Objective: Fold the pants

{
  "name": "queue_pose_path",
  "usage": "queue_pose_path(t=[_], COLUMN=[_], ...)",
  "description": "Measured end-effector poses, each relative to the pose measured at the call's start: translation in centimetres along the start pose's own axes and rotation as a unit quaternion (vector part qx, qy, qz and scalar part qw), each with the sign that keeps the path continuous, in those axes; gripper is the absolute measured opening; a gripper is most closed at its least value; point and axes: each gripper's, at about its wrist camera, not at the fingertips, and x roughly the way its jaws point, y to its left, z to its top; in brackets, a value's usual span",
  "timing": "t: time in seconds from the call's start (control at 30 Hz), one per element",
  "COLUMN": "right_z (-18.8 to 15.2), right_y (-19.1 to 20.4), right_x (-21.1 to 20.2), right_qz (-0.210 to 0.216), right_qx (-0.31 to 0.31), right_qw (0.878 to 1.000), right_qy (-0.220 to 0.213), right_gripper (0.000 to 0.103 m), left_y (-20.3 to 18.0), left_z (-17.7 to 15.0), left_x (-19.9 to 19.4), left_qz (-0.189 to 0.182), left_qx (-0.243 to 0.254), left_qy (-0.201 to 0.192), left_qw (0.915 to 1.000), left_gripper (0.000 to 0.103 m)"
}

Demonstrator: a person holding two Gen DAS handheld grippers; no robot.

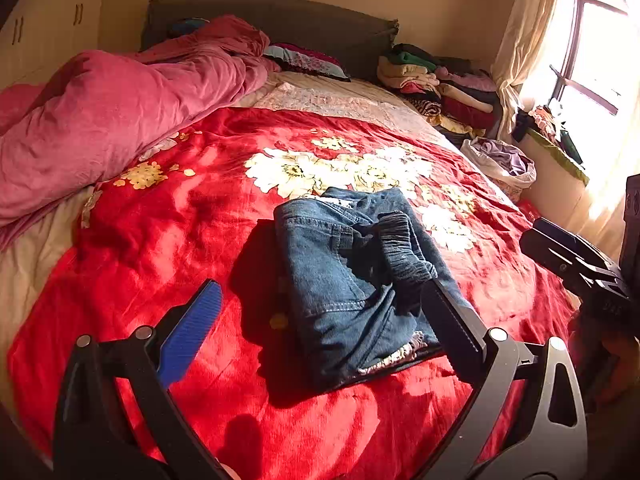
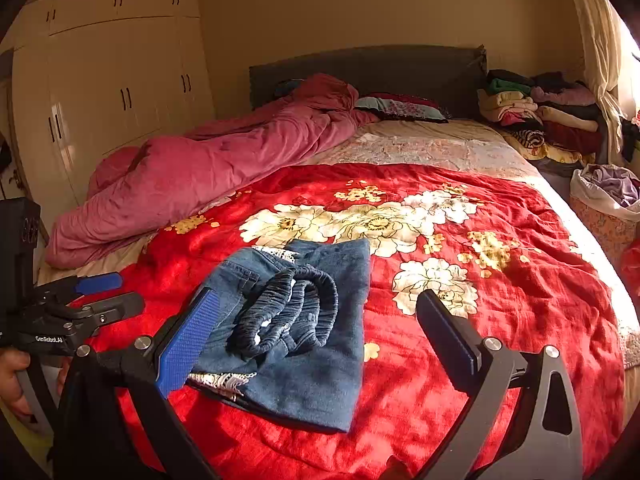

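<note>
Blue denim pants (image 1: 352, 284) lie folded in a compact bundle on the red flowered blanket (image 1: 160, 208), the dark elastic waistband on top. They also show in the right wrist view (image 2: 296, 328). My left gripper (image 1: 320, 300) is open and empty, held just in front of the bundle, its right finger at the bundle's near right edge. My right gripper (image 2: 320, 312) is open and empty, with its left blue pad (image 2: 188, 340) over the bundle's left edge. The right gripper shows at the right edge of the left wrist view (image 1: 576, 260), and the left gripper at the left of the right wrist view (image 2: 100, 296).
A pink duvet (image 1: 112, 120) lies heaped along the left of the bed. Stacked folded clothes (image 1: 440, 84) sit at the far right by the headboard. A bag of laundry (image 1: 504, 160) stands beside the bed near the window. A wardrobe (image 2: 108, 92) lines the left wall.
</note>
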Motion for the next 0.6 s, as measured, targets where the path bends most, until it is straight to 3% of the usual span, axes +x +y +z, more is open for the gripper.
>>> queue_pose_path(t=[0.6], right_z=[-5.1], right_y=[2.1], right_x=[-3.7], right_qz=[-0.009], right_qx=[-0.003], right_qw=[1.0], right_qy=[0.026], right_gripper=[0.098], left_y=[-0.9], left_z=[-6.8], left_x=[-2.7], left_qz=[0.027], left_qx=[0.004], left_qy=[0.027], left_qw=[0.9993], left_gripper=[0.093])
